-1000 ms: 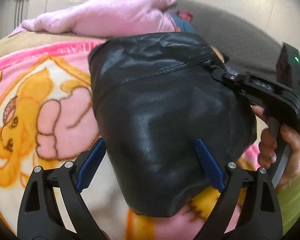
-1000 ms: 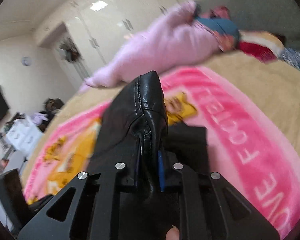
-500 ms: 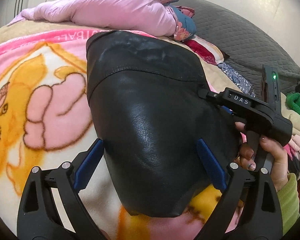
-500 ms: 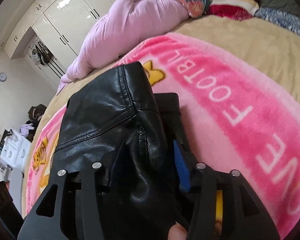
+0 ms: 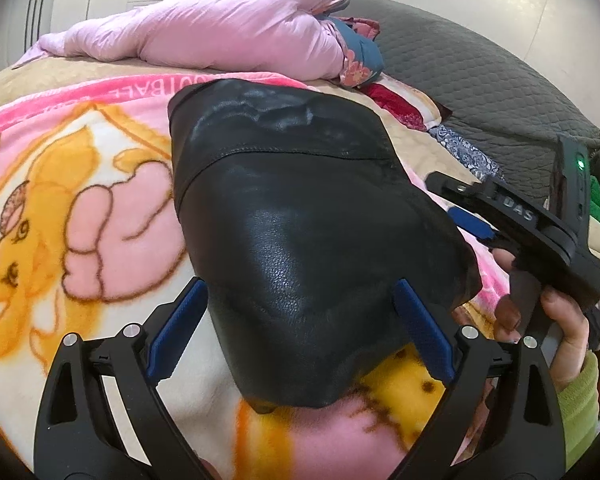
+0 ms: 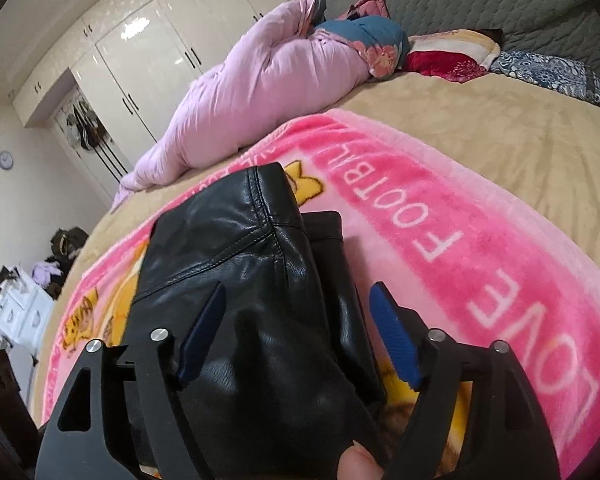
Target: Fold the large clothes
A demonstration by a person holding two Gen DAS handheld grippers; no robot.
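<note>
The black leather garment [image 5: 300,216] lies folded into a thick bundle on the pink cartoon blanket [image 5: 80,208], which covers the beige bedspread [image 6: 500,128] of the bed. In the left wrist view its long axis runs from near to far: the rounded narrow end points toward the camera and lies between the two blue pads, and the wider end with a stitched seam across it points far, toward the lilac quilt [image 5: 220,32]. The top surface is smooth and shiny, with some wrinkles at the far end.

The left gripper [image 5: 300,340] is spread wide. Its pads stand on both sides of the near end of the bundle, but I cannot tell if they touch the leather or only hover over it.

The right gripper [image 6: 296,344] is also spread apart. In its own view the leather bundle [image 6: 236,300] fills the space between the fingers and leans more to the left pad, while the right pad stands apart from it over the blanket. A seamed corner of the garment points far and up, and a flat black layer lies under it on the right side. In the left wrist view the right gripper [image 5: 472,220] is at the right side of the bundle, near its edge, held by the right hand [image 5: 556,320] with a green sleeve.

Far on the bed, beside the lilac quilt, lie a red patterned pillow [image 6: 452,60] and a blue floral cloth [image 6: 552,72]. White wardrobe doors [image 6: 160,52] stand behind the bed
</note>
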